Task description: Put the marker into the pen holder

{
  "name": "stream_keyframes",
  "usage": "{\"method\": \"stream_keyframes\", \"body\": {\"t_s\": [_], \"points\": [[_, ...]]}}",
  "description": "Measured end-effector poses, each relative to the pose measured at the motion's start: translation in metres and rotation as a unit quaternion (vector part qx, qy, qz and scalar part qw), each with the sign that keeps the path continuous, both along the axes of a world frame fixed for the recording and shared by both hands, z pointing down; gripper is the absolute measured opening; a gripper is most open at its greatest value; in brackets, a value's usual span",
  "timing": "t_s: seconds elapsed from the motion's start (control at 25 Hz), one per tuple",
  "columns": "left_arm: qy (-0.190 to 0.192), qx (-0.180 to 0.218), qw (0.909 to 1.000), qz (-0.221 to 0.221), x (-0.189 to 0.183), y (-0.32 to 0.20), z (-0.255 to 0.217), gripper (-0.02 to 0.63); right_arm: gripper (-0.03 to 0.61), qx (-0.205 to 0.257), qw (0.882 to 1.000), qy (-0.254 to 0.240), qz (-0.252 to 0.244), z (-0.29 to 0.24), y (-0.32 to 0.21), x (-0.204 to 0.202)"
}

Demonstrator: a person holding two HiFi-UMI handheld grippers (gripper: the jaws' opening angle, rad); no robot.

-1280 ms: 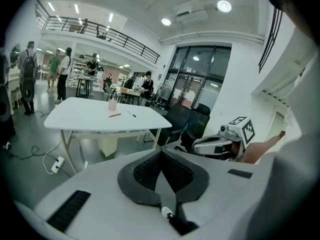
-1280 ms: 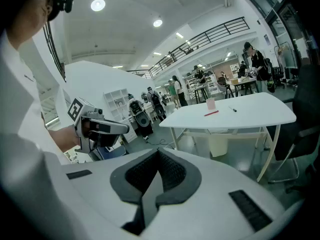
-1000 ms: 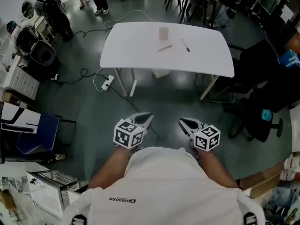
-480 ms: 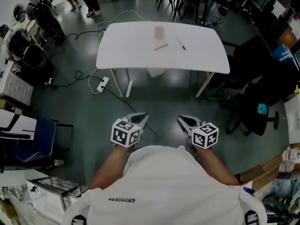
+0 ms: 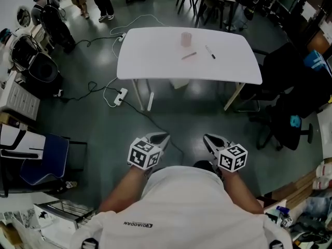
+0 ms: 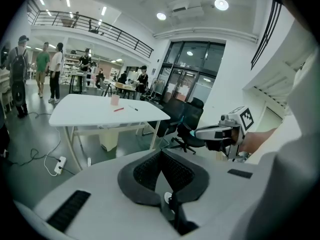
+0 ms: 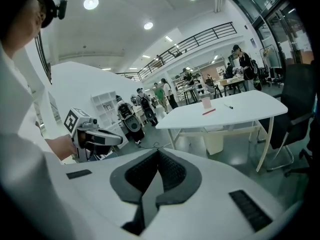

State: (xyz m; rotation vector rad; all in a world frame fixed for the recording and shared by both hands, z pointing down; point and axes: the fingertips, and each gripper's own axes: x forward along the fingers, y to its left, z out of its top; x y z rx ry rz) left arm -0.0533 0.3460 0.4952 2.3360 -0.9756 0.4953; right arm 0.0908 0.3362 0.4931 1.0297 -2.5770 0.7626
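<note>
On the white counter (image 5: 155, 61), toward its far edge, the pink pen holder (image 5: 186, 38) stands upright, and the red marker (image 5: 189, 55) lies flat on the counter's top just on the near side of it, close to the holder but not touching it. A black pen (image 5: 210, 52) lies on the same counter to the right of the marker, near it yet separate. Well short of the counter's near edge, over the grey floor (image 5: 104, 123) and close against the person's white shirt (image 5: 181, 206), both tools are held side by side, tips aimed toward the counter. The left tool (image 5: 158, 137) has its jaws brought together — the dark ridged pads meet at the tip and nothing sits between them. The right tool (image 5: 211, 140) is closed in the same way, pads meeting, gripping nothing. From each tool's own view the counter shows across the room, with the marker as a thin red stroke beside the holder — neither tool is anywhere near it. Below the counter's left end a white power strip (image 5: 120, 94) lies on the floor with cables trailing from it. Off the counter's right end stands a black office chair (image 5: 290, 87). Beyond the counter's far left corner two people stand, only their legs showing in the head view.
</note>
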Motion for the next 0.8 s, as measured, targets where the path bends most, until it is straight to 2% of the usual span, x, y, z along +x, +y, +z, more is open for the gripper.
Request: {"method": "stream_keyframes", "body": {"t_s": [0.12,0.28,0.48,0.8], "points": [[0.000,-0.012,0.9999,-0.002,-0.012,0.003,0.009,0.026,0.018,-0.006,1.000,0.005,0.005,0.002,0.005,-0.006],[0.003,-0.010,0.9999,-0.005,-0.022,-0.012,0.011,0.026,0.018,-0.012,1.000,0.007,0.008,0.010,-0.007,-0.014],[0.004,-0.012,0.9999,-0.007,-0.013,-0.031,0.014,0.026,0.018,-0.020,1.000,-0.001,0.007,0.016,-0.024,-0.011],[-0.012,-0.032,0.9993,-0.015,0.004,-0.086,0.022,0.026,0.018,-0.020,0.999,-0.025,-0.005,0.021,-0.099,-0.004]]}}
